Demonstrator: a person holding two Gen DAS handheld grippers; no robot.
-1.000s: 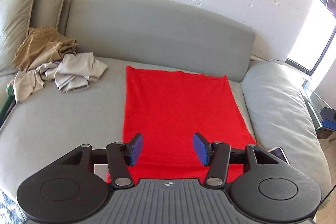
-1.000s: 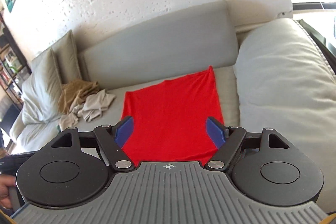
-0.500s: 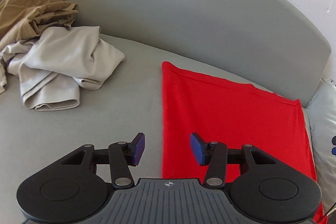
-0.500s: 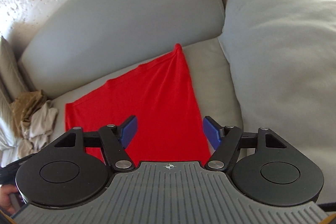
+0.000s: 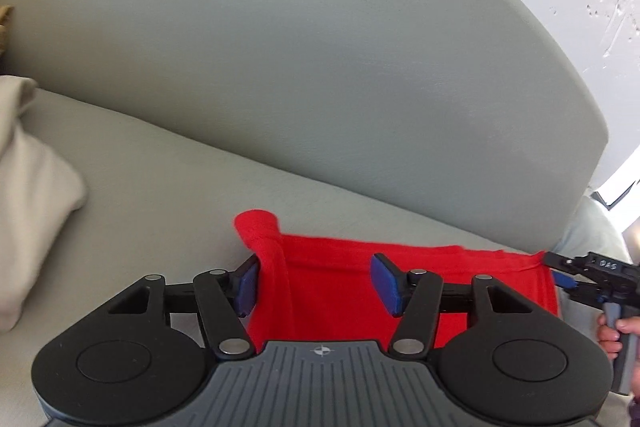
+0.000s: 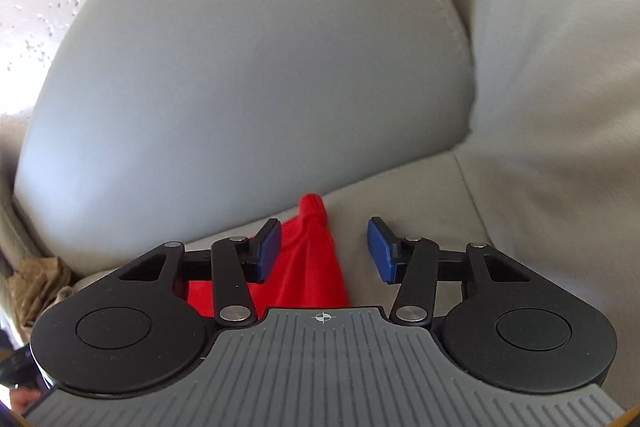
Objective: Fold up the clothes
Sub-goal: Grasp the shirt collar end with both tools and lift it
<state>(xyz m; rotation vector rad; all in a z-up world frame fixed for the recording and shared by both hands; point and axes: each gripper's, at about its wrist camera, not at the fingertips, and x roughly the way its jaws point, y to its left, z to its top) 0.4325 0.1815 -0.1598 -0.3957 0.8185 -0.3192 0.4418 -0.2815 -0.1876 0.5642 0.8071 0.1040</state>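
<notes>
While both hand-held grippers straddle red cloth (image 5: pixel 400 279) corners unclamped, the right closing, beige laundry (image 5: pixel 28 195) lies left

Right tongs (image 6: pixel 322 253) closing over far corner of red cloth (image 6: pixel 308 267) on grey sofa (image 6: pixel 400 195); pads apart.

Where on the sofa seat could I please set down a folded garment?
Bare seat lies between the beige garment and the red cloth; another strip runs between the cloth and the side cushion. Both far cloth corners are crowded by jaws.
</notes>
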